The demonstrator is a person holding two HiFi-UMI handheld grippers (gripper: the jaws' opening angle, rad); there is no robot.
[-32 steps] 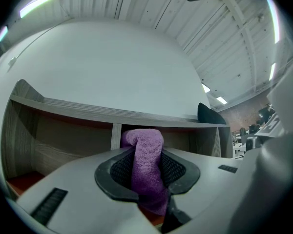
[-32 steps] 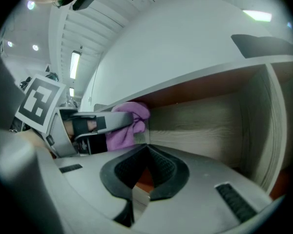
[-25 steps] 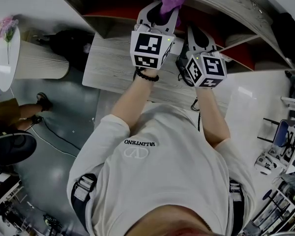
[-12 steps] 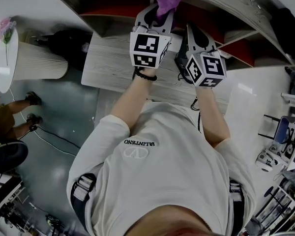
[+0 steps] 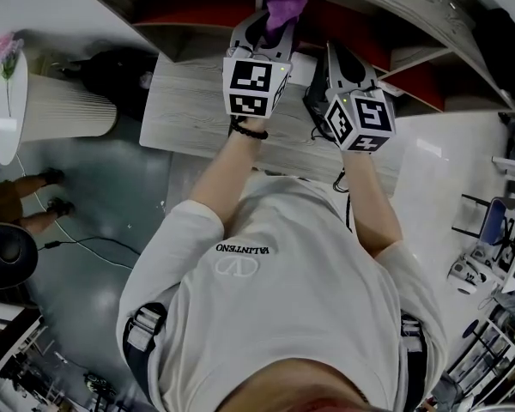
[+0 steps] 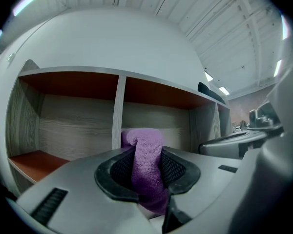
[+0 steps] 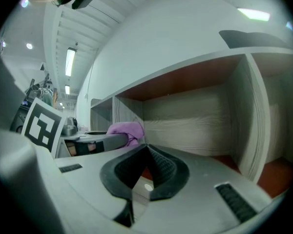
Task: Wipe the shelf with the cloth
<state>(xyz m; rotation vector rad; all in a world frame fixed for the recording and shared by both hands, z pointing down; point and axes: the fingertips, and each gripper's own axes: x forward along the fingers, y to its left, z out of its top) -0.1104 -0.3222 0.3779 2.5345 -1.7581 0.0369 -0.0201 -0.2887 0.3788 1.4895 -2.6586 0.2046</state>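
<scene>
**Purple cloth pinched at the shelf**

Head view: the left tool (image 5: 270, 24) grips a fuzzy purple cloth (image 5: 283, 3) at the mouth of a wood-grain shelf (image 5: 197, 9) with red-brown boards. The right tool (image 5: 342, 58) hovers beside it, above the grey-grained desk (image 5: 189, 110).

Left gripper view: ribbed black pads (image 6: 119, 172) clamp the folded cloth in front of an upright divider (image 6: 118, 111).

Right gripper view: the jaws meet, with nothing between them.

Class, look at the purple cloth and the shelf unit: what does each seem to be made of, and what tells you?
Cloth: soft purple fabric, perhaps microfibre or terry; fine nubbly weave, limp folds.
Shelf: pale board with grey wood grain, probably matt laminate rather than solid wood, though that stays open; its horizontal faces are smooth reddish brown.
</scene>
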